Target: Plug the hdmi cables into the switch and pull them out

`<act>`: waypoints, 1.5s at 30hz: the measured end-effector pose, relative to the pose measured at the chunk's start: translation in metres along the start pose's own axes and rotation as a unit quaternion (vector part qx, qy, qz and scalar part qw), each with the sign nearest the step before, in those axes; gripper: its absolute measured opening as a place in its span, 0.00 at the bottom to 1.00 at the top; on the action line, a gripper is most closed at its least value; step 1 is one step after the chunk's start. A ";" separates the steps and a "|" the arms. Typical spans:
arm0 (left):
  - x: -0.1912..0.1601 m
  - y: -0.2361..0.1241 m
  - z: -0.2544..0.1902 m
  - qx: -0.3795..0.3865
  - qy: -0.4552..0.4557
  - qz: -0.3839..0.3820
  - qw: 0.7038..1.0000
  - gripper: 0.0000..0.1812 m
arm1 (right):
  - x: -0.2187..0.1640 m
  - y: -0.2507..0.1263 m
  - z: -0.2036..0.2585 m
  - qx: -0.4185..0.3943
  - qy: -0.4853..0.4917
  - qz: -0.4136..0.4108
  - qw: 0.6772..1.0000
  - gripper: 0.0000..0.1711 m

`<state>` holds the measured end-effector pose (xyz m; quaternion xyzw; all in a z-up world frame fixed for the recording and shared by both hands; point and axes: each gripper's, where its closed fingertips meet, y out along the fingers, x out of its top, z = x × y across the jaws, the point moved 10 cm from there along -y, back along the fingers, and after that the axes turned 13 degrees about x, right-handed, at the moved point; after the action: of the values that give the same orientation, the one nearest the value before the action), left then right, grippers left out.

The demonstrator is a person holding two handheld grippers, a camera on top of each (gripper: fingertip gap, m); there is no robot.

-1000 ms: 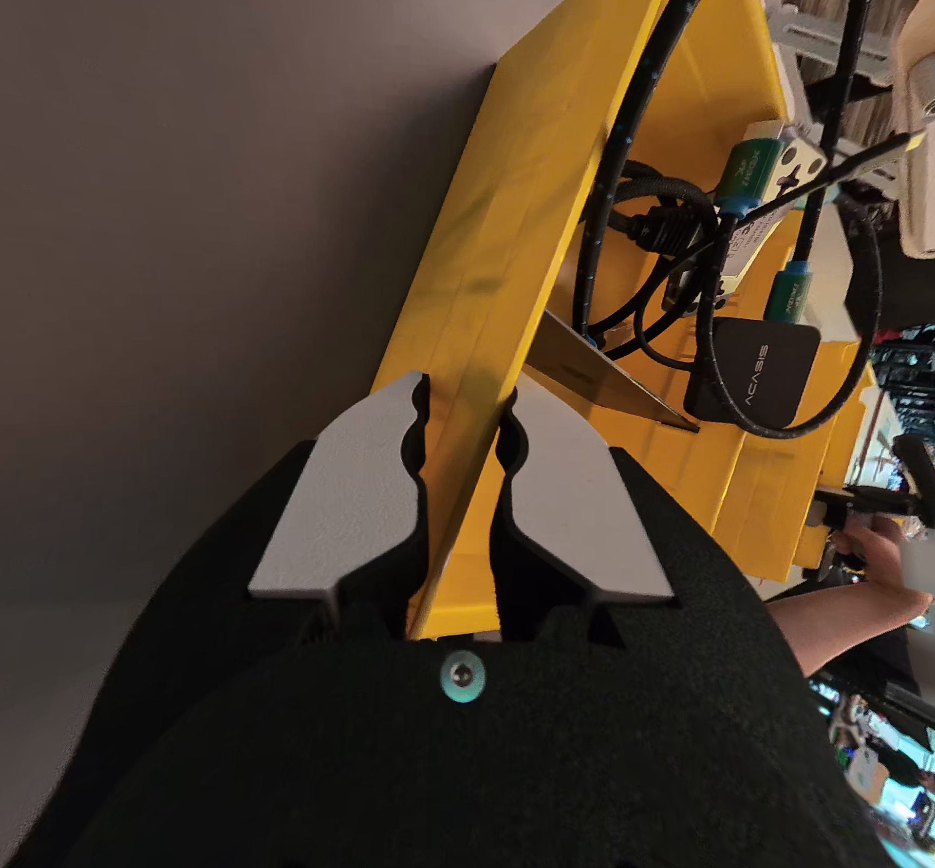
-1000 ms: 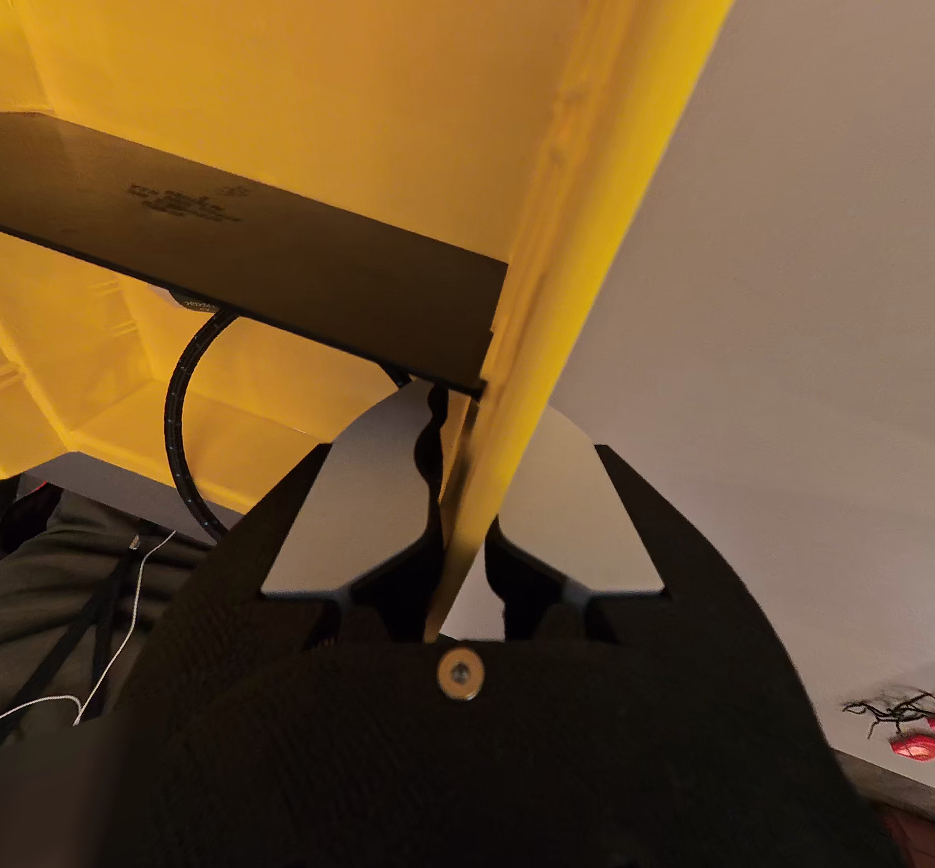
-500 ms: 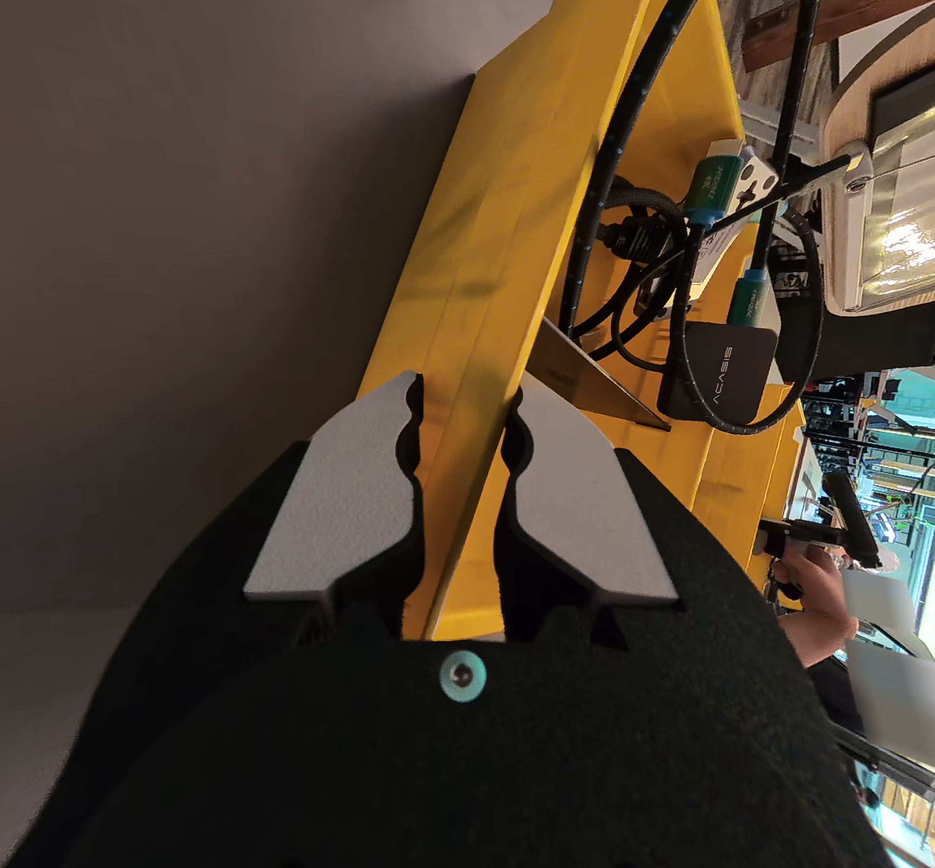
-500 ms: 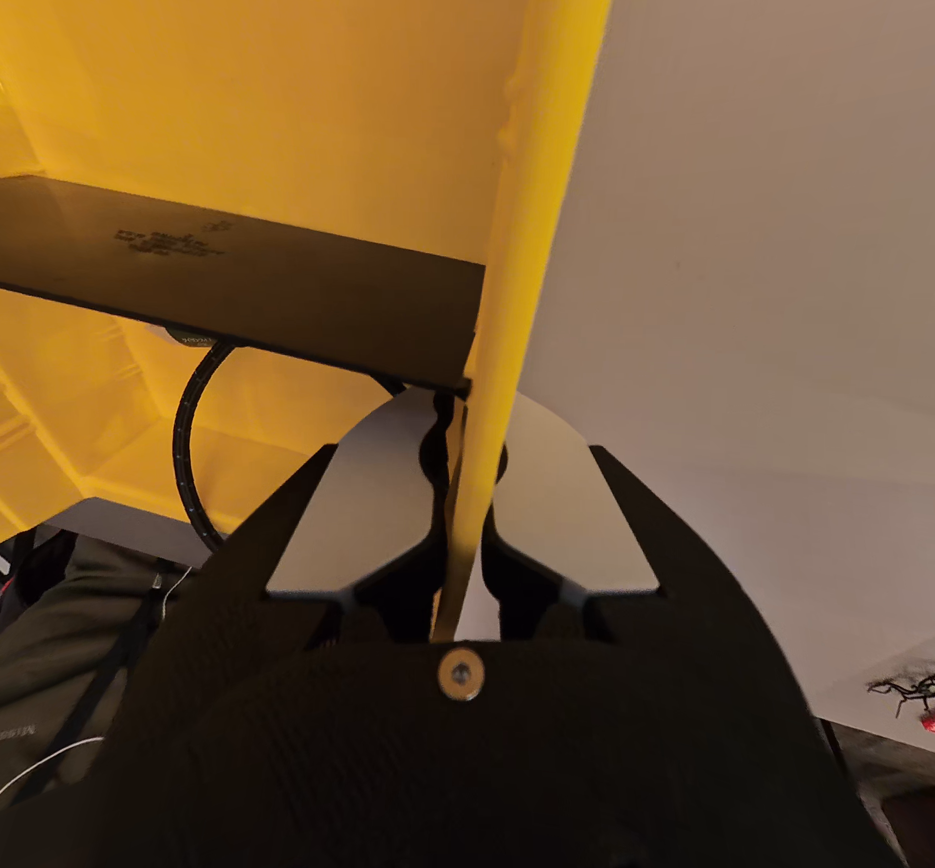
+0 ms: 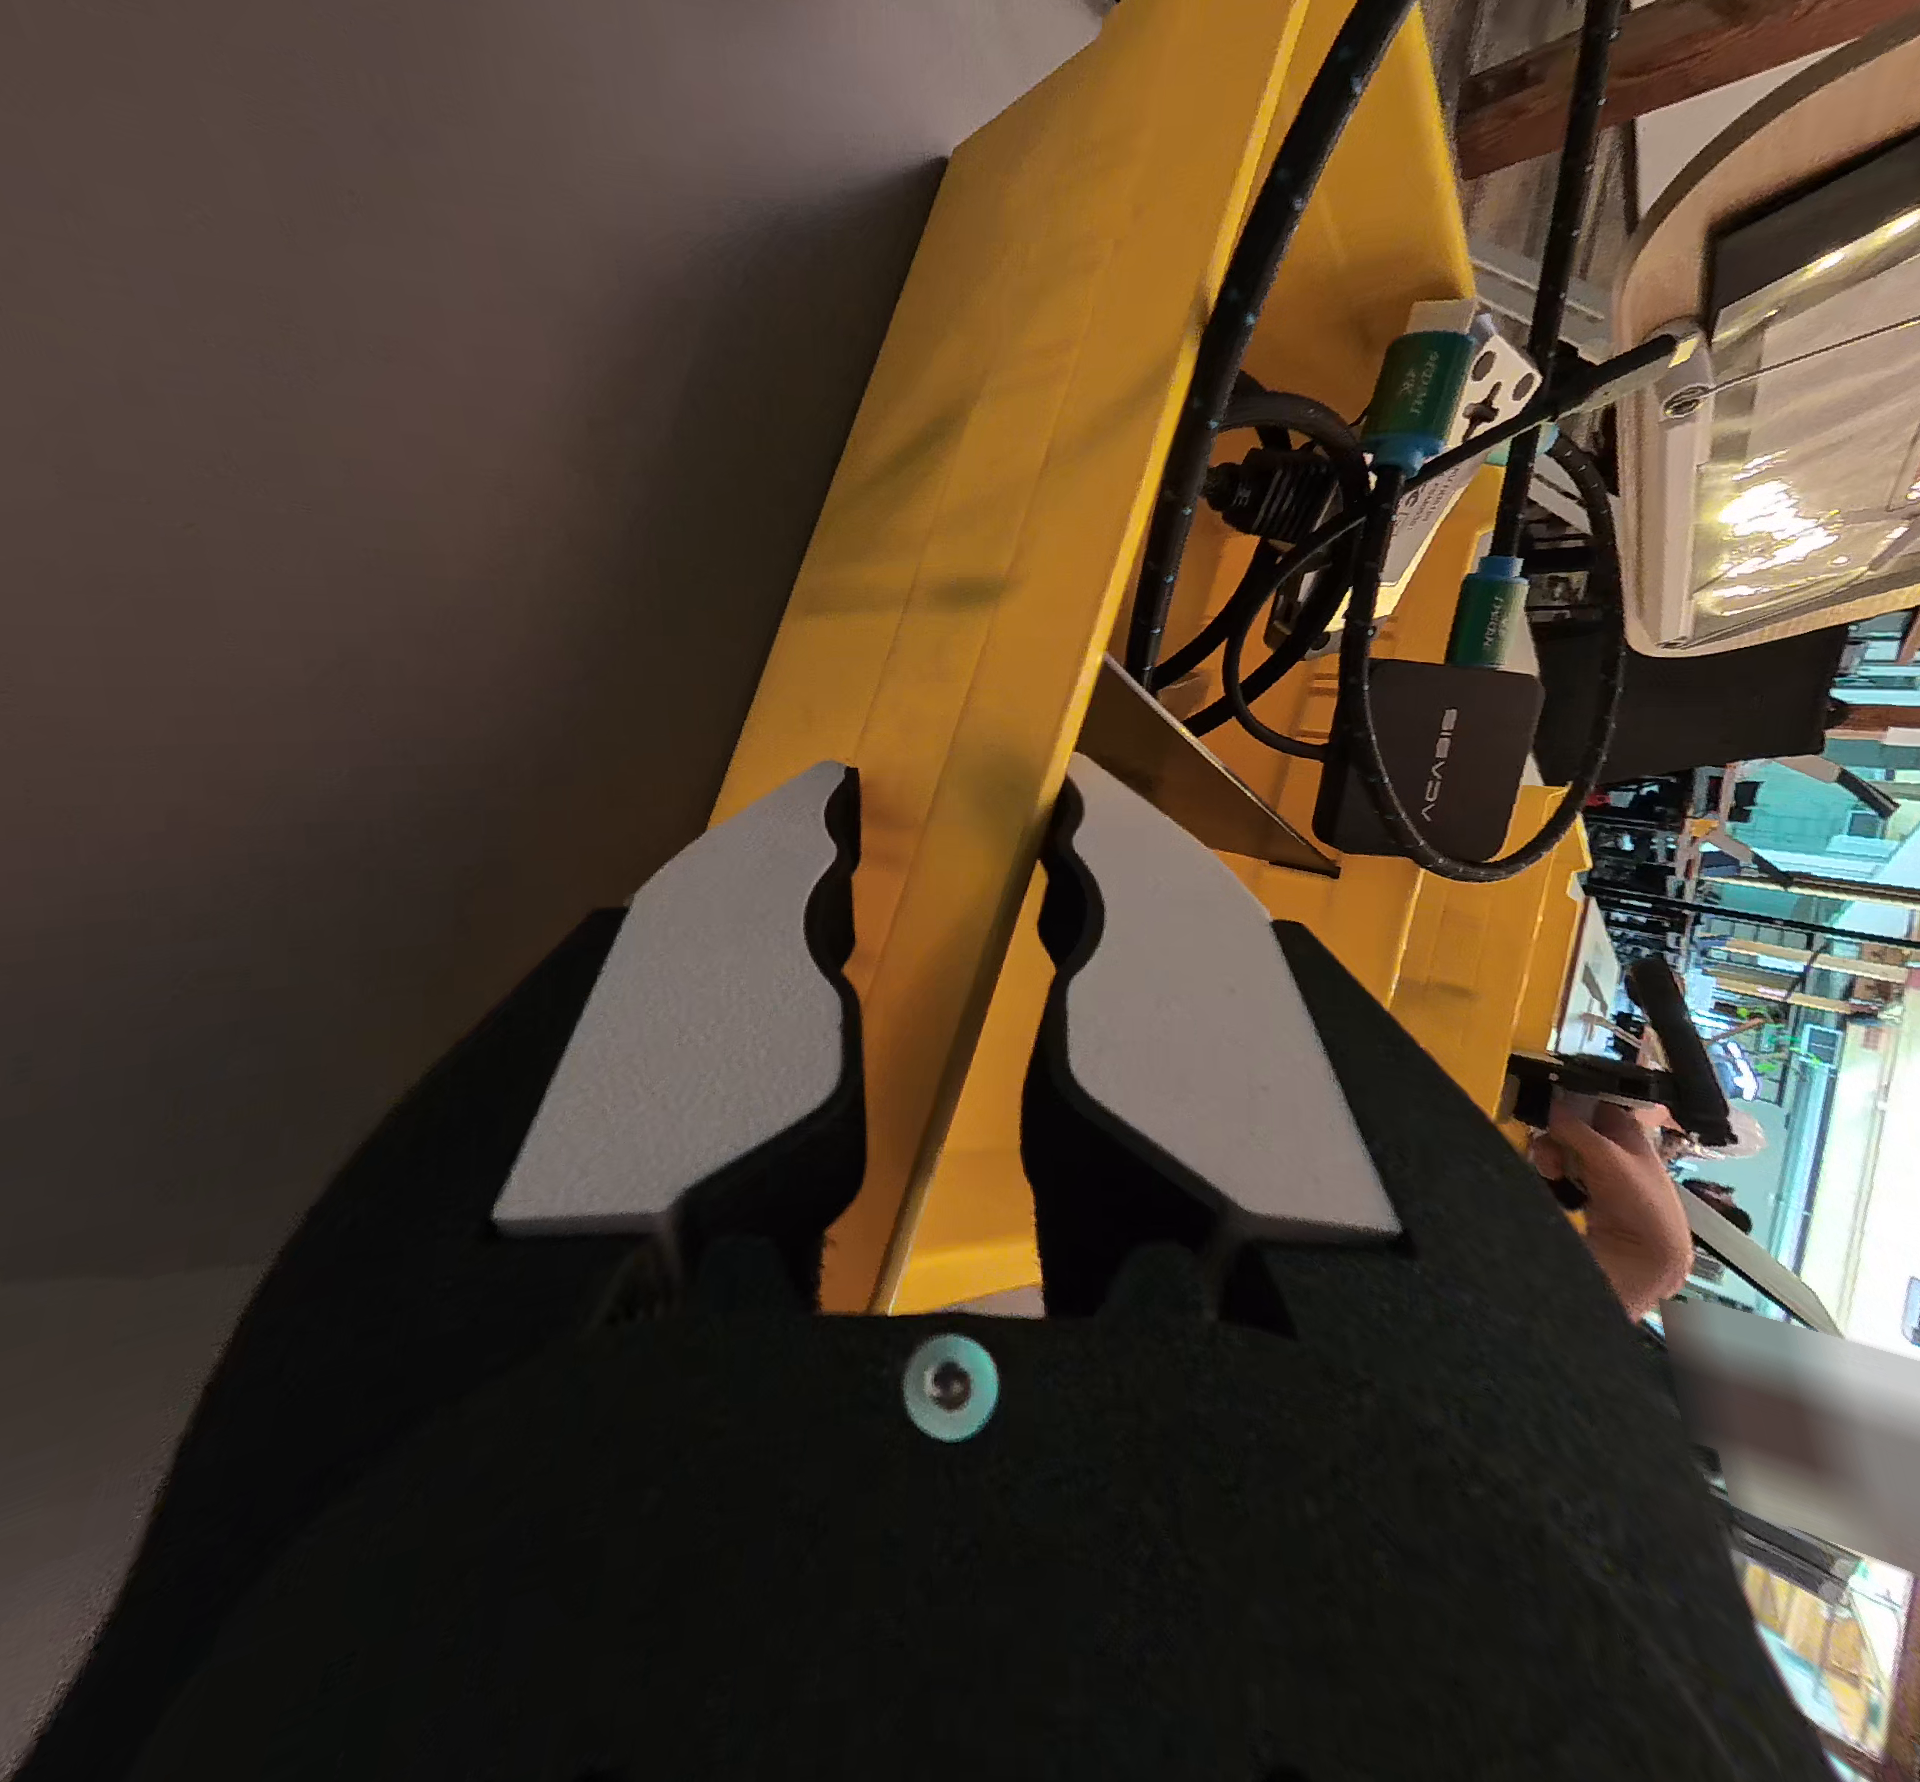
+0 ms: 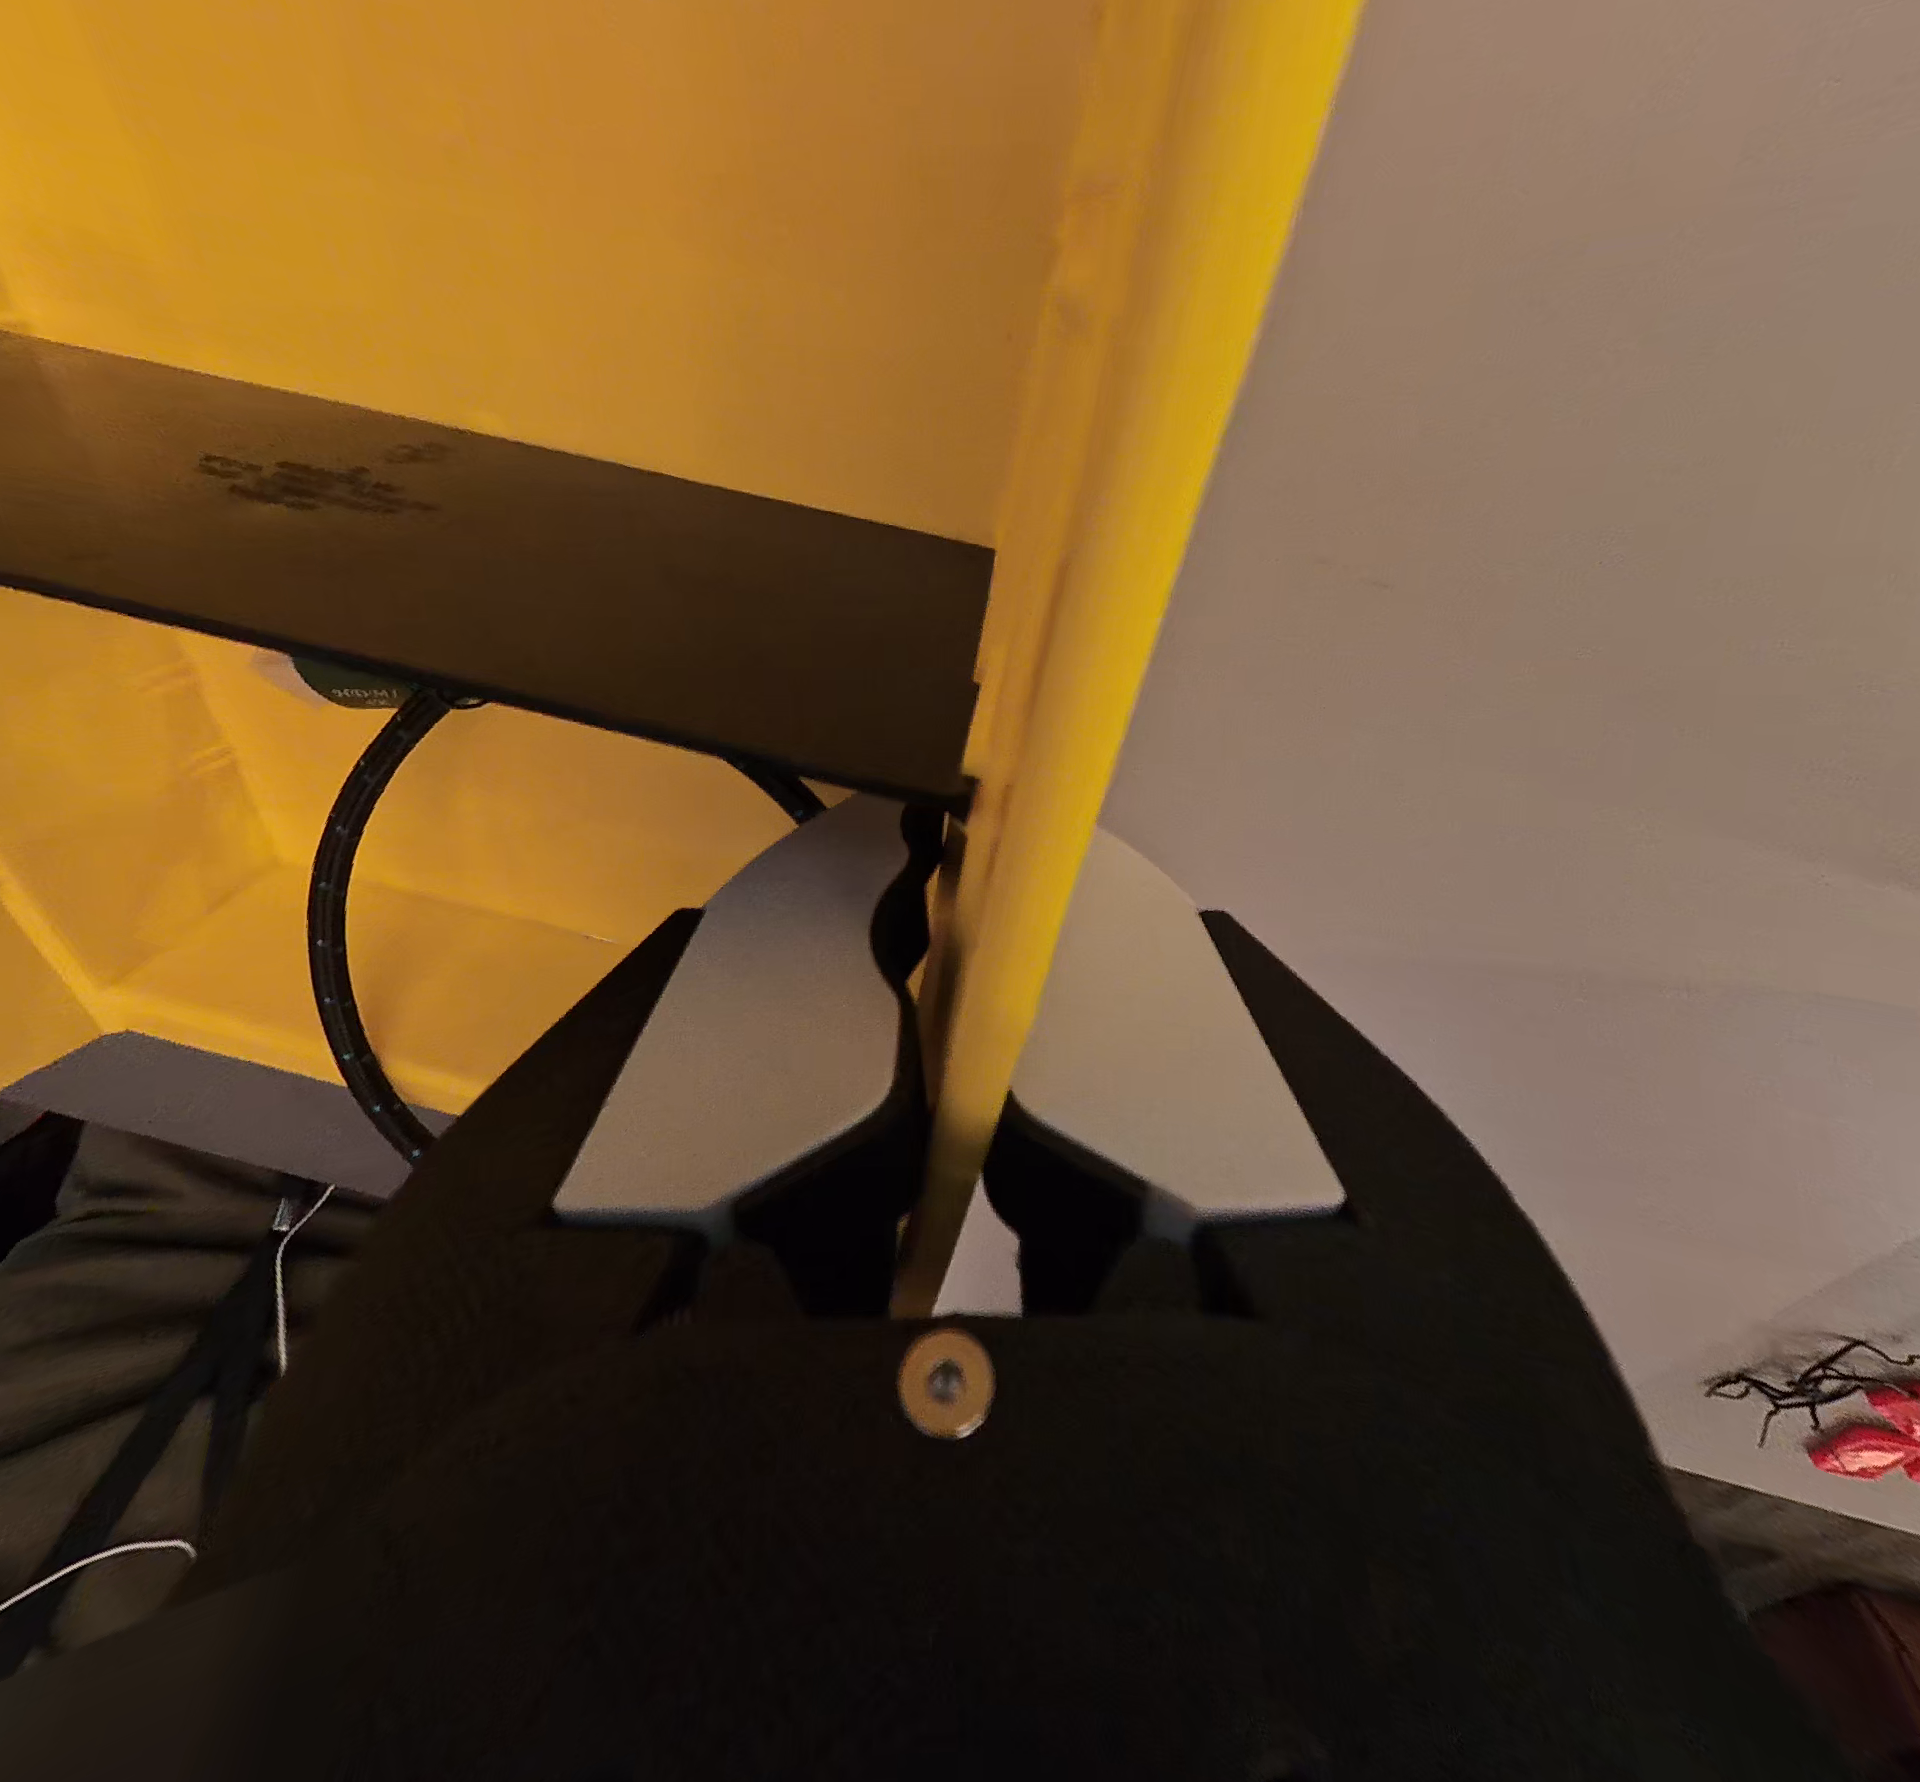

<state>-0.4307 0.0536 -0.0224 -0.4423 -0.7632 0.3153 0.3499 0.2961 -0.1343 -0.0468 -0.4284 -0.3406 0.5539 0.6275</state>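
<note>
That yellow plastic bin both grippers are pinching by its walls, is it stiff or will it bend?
The yellow plastic bin looks fairly stiff: its thin wall runs straight between the left gripper jaws. The right gripper clamps another wall, so it probably won't twist. The loose black braided cables inside may slide about.

Dim, warm indoor light; glare blows out the far right background; wide-angle bending at edges; slight blur.

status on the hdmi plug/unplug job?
Done: two green-shelled HDMI plugs sit at the black switch, apparently inserted. In hand: the left gripper and right gripper both clamp walls of the yellow bin; neither holds a cable. Left: pulling the cables out.
</note>
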 end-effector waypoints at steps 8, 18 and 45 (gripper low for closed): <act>0.021 -0.047 0.001 -0.122 0.016 -0.033 0.992 0.10 | -0.007 -0.018 -0.003 0.028 0.010 -0.044 0.999 0.13; 0.018 -0.126 -0.055 -0.173 0.225 -0.162 0.945 0.12 | -0.049 -0.128 0.056 -0.109 -0.076 -0.364 0.922 0.14; -0.103 -0.175 -0.175 0.082 0.559 -0.444 0.695 0.50 | -0.081 -0.149 0.176 -0.352 -0.246 -0.668 0.608 0.47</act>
<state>-0.3305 -0.0807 0.1874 -0.1166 -0.5058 -0.1210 0.8462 0.1846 -0.1893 0.1642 -0.1174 -0.8425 -0.0973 0.5167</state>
